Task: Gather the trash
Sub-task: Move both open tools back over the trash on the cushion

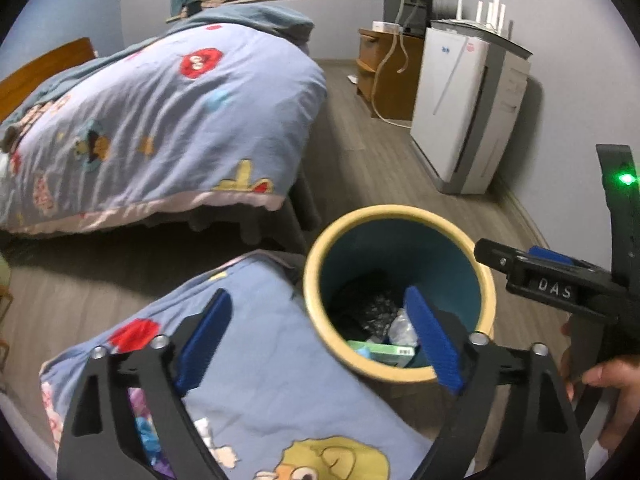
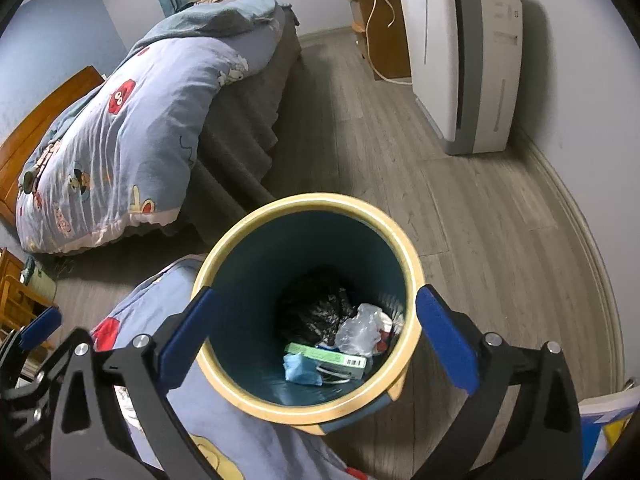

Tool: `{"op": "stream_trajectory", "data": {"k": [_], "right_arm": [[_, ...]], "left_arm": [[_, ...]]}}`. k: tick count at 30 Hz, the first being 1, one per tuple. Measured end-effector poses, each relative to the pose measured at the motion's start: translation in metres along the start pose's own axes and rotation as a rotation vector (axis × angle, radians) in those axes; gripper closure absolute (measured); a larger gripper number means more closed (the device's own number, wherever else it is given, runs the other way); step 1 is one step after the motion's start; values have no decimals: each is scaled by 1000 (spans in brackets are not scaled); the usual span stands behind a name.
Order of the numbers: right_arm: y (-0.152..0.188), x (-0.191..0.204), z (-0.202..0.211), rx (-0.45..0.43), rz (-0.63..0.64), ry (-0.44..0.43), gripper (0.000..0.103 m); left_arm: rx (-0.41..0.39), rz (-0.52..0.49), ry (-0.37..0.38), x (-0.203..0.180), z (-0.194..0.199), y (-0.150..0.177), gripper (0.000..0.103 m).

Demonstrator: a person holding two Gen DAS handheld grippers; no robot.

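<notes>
A round trash bin (image 1: 486,276) (image 2: 412,264) with a cream rim and teal inside stands on the wood floor beside a blue cartoon quilt (image 1: 280,376) (image 2: 256,436). It holds a green box (image 2: 326,356), a blue crumpled wad (image 2: 301,368), a clear plastic bag (image 2: 358,330) and a dark bag (image 2: 316,312). My left gripper (image 1: 320,344) is open and empty above the quilt and the bin's near rim. My right gripper (image 2: 316,342) is open and empty, straddling the bin mouth from above. The right gripper also shows in the left wrist view (image 1: 516,264).
A bed (image 1: 160,120) (image 2: 112,148) with a blue quilt lies at left. A white air purifier (image 1: 464,112) (image 2: 464,52) and a wooden cabinet (image 1: 384,72) stand against the right wall. Wooden furniture (image 2: 16,304) is at far left.
</notes>
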State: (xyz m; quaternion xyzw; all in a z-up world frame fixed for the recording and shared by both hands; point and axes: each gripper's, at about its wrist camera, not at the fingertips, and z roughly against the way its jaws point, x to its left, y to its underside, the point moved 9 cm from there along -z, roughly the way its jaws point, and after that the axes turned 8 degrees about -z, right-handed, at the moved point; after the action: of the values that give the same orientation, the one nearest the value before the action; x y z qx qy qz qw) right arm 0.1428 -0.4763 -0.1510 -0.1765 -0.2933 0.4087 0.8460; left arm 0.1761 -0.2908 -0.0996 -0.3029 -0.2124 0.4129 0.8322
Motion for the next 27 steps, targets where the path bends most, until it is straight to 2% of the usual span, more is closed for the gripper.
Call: {"op": "stream_trajectory", "data": {"k": [7, 11, 14, 19, 23, 27], "right_arm": [[4, 16, 1, 2, 41, 26, 6], [6, 36, 6, -11, 83, 17, 6], [8, 46, 9, -17, 118, 43, 6], [21, 67, 8, 24, 118, 36, 6], [42, 103, 16, 32, 214, 26, 6], [61, 139, 29, 33, 278, -12, 6]], "left_arm": [[14, 67, -46, 39, 29, 16, 10], [-1, 93, -80, 68, 61, 25, 8], [-2, 121, -116, 92, 88, 44, 7], [12, 122, -225, 133, 123, 92, 7], [38, 225, -226, 162, 133, 127, 7], [48, 221, -272, 187, 147, 149, 7]]}}
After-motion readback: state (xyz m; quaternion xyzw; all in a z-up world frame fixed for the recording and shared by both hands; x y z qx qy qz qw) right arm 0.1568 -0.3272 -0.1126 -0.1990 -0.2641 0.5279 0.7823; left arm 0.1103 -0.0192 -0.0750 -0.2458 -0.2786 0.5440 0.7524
